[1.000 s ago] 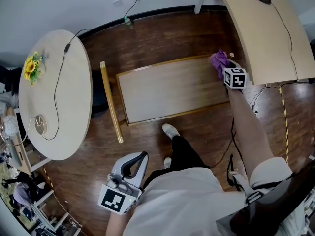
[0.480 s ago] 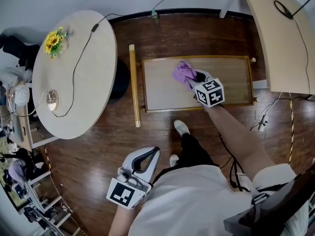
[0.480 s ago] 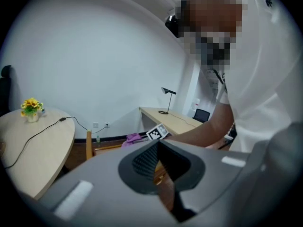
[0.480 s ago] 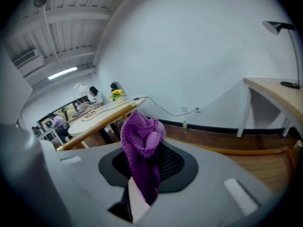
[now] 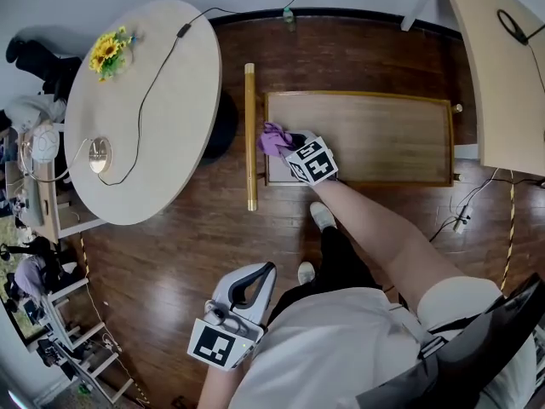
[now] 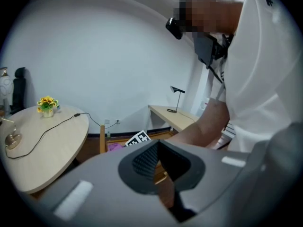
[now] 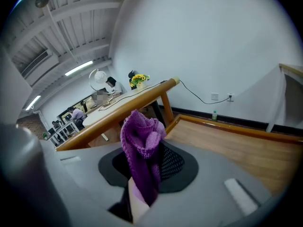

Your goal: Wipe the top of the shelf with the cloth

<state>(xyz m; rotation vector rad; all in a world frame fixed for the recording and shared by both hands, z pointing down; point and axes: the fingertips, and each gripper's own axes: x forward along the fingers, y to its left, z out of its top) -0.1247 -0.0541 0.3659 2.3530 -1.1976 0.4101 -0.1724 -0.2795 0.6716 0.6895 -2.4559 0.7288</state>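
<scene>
My right gripper [image 5: 288,146] is clenched on the purple cloth [image 5: 272,137], which sits at the left edge of the shelf top [image 5: 375,139]. I judge that pushing further left could carry it over the lip into the rail [image 5: 249,135] and snag the cloth loose. A round table [image 5: 140,109] stands beyond the rail, and my left gripper [image 6: 157,145] hangs closed and empty.

**Obstructions and Undetermined Items**

Head view: the right tool's [image 5: 289,146] jaws lie under its marker cube [image 5: 312,161] and the cloth [image 5: 272,139], so the grip cannot be read there. Both cover the shelf's [image 5: 383,139] near-left corner. The picture's edge cuts off the right-hand surface [image 5: 502,58].

Left gripper view: the left tool [image 6: 158,167] masks most of the shelf.

Right gripper view: the cloth's lower end vanishes between the jaws. The distant figures [image 7: 77,113] are too small to tell.
</scene>
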